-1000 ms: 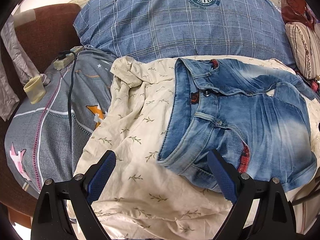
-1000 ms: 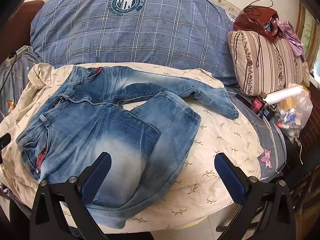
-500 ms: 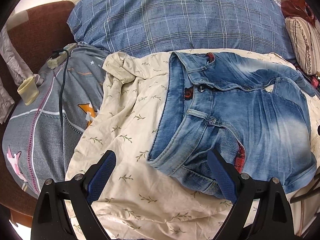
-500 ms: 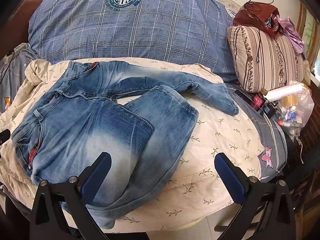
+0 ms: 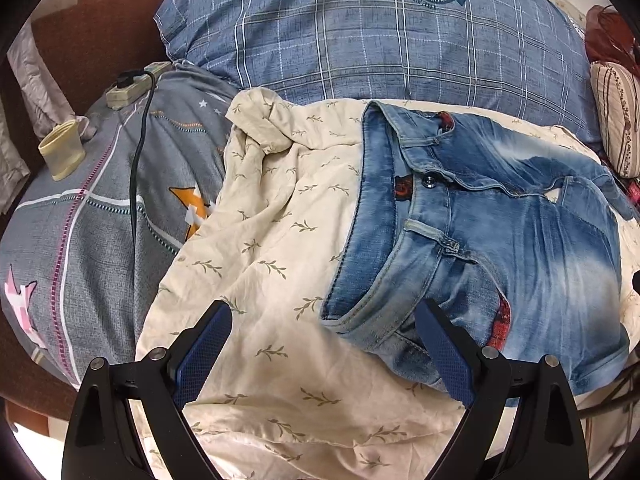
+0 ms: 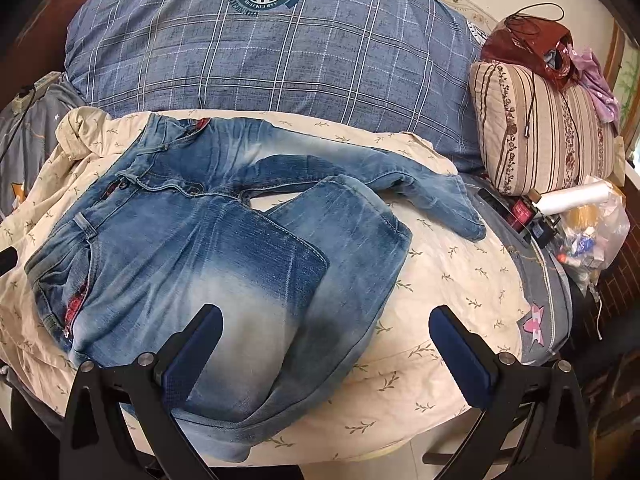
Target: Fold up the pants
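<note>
The jeans point(image 6: 192, 248) lie on the cream leaf-print sheet point(image 5: 280, 240) on the bed, waistband to the left, the near leg already doubled back over the thigh, the far leg point(image 6: 400, 176) trailing right toward the striped cushion point(image 6: 544, 136). Both hand-held grippers hover with jaws spread wide, holding nothing — left hand-held gripper point(image 5: 324, 356) at the near waistband corner, right hand-held gripper point(image 6: 324, 352) over the folded leg. Best next: pinch the far leg's hem, carry it low and flat across, and keep the waistband pinned so the denim does not drag the loose sheet.
</note>
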Motion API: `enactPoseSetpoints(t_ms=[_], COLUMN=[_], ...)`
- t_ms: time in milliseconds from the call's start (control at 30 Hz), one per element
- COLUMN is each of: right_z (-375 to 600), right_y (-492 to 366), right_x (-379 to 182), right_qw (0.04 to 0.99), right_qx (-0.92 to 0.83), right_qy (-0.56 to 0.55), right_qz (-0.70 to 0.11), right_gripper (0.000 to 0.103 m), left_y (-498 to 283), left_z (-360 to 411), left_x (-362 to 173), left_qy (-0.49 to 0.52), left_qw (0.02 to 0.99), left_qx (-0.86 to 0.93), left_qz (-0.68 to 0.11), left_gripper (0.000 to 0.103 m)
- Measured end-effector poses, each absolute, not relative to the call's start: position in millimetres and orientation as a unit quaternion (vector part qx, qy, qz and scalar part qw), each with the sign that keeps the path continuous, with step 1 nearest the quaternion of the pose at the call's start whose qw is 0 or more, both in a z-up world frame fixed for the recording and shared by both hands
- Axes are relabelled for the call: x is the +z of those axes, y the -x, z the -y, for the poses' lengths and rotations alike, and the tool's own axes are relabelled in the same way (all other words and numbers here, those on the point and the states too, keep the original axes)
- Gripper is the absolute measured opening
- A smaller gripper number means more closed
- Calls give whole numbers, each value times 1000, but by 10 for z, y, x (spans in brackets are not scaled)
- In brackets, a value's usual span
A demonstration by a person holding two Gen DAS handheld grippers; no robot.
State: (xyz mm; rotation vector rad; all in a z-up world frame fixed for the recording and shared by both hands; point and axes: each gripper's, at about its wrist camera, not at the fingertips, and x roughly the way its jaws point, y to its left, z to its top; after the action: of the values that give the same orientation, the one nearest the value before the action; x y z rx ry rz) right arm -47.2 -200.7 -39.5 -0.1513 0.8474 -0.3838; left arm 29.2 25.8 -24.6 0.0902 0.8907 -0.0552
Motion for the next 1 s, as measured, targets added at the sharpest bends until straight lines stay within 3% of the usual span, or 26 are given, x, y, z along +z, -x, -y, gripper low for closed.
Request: enactPoseSetpoints(t_ms=[833,1000], right_z=[2130,2613], right_y=[558,645], right_x=[-403,-369], right_qw=[898,898], right_qx=[-178,-186], right_qy=[35,-20], right_qz=[-401,-398], right_gripper=[103,103], left_y=[-385,-493], left_z=[-118,-306], left_x=[-218,-162], left_qy=[-46,-24], left_qw=[891,881], left_qx=[-39,-42], left_qz=[-450,-471], left_gripper=[93,93])
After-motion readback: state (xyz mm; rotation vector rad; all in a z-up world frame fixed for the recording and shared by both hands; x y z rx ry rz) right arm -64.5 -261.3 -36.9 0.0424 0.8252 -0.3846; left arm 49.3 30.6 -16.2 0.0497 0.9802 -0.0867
